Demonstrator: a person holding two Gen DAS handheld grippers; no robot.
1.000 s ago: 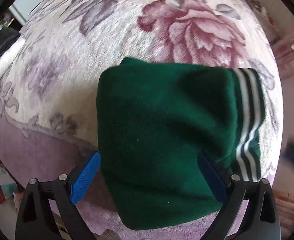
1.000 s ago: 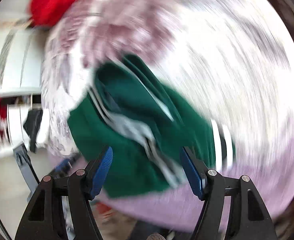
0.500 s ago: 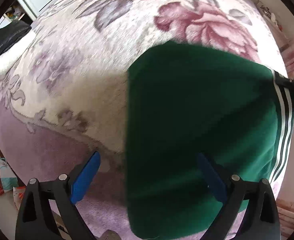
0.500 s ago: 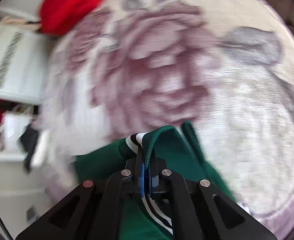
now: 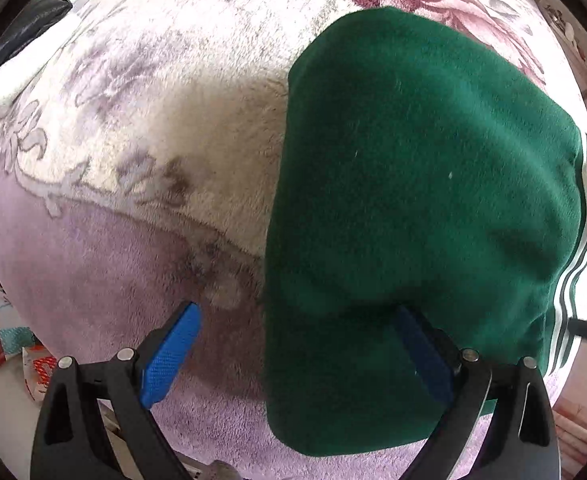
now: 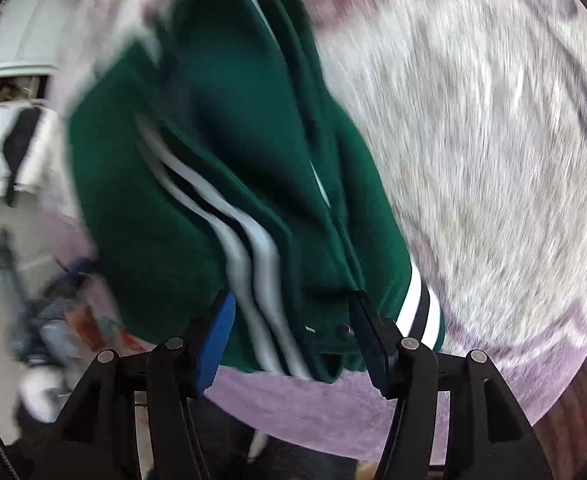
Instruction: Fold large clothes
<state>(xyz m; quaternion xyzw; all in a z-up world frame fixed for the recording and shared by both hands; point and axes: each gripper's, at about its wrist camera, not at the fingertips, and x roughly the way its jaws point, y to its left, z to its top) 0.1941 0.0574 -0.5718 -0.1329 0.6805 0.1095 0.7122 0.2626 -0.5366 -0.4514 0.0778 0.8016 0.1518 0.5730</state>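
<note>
Fleece bulk is the trouble: with the green jacket (image 5: 421,200) folded on the floral blanket (image 5: 141,120) and both the left gripper (image 5: 299,354) and right gripper (image 6: 293,336) gaping empty, I'd press its striped edges flat before tidying.

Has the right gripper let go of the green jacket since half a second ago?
Yes. The right gripper was shut on the striped hem; now its fingers stand apart above the green jacket, pulled back toward the blanket's purple border.
</note>
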